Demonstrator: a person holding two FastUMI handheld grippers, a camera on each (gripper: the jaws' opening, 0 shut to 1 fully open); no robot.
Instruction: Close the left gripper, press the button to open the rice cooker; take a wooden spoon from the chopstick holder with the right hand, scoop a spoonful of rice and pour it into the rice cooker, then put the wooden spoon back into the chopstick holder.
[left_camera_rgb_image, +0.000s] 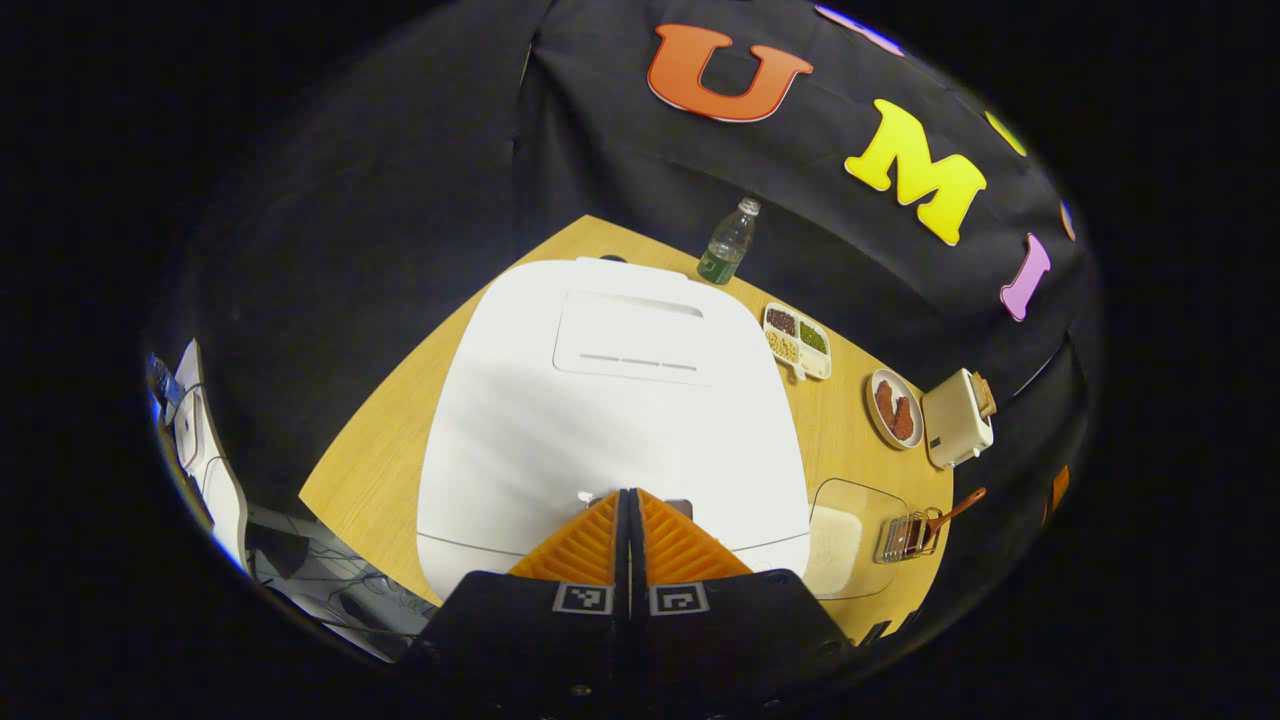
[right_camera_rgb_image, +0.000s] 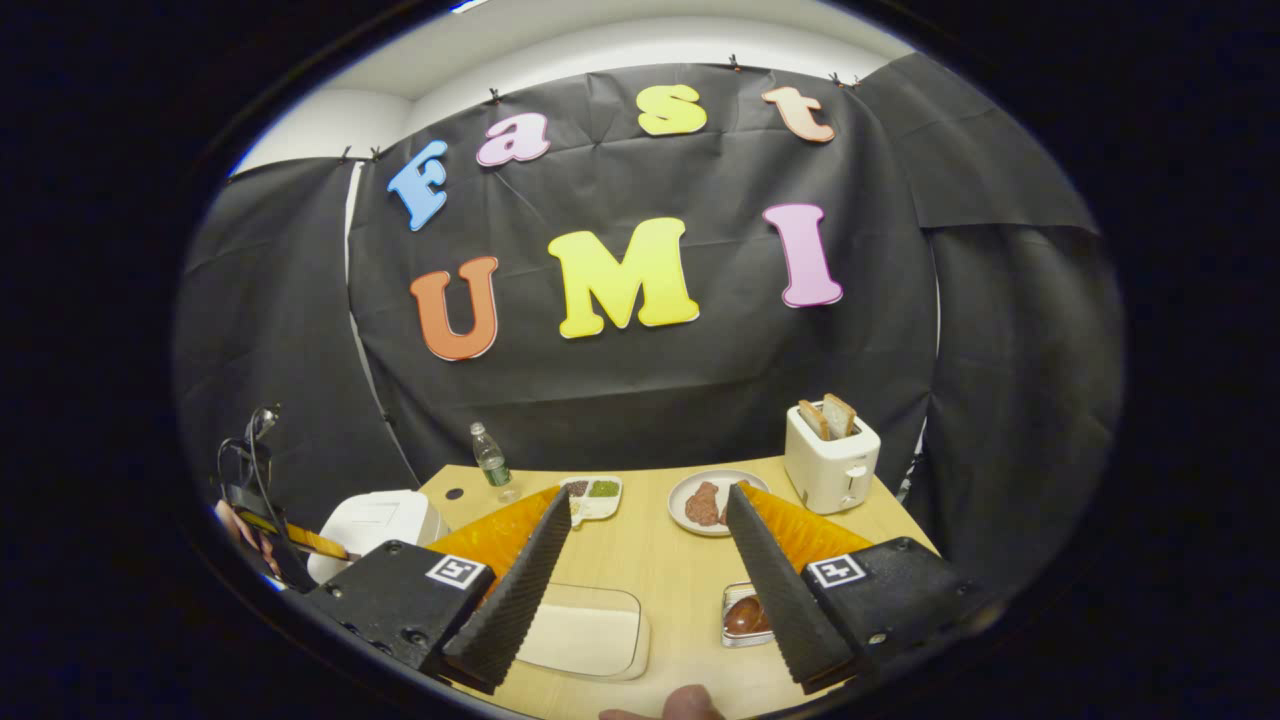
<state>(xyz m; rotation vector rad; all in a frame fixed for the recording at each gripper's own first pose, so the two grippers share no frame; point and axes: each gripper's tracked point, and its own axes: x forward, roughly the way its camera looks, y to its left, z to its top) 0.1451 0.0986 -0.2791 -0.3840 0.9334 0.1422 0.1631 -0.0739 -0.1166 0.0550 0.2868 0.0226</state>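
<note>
My left tongs (left_camera_rgb_image: 630, 500) are pressed together with nothing between them, tips at the front edge of the white rice cooker (left_camera_rgb_image: 610, 400), right by its dark button (left_camera_rgb_image: 680, 506); the lid is down. My right tongs (right_camera_rgb_image: 648, 520) gape wide and empty above the bench (right_camera_rgb_image: 690, 580), over the clear rice container (right_camera_rgb_image: 585, 630) and the chopstick holder (right_camera_rgb_image: 745, 615).

The tips look a little to the side of the button, so a push could land on the smooth lid, skid off, and leave it latched. A hard shove might also slide the cooker toward the water bottle (left_camera_rgb_image: 728, 242). Later, I judge the spoon's slim handle (left_camera_rgb_image: 955, 510) could twist in my grip and spill rice.

Count: one cooker, one bottle, one divided tray of beans (left_camera_rgb_image: 797, 340), one plate of meat (left_camera_rgb_image: 893, 408), one toaster (right_camera_rgb_image: 830, 455) with two bread slices, one rice container, one holder, one wooden spoon.
</note>
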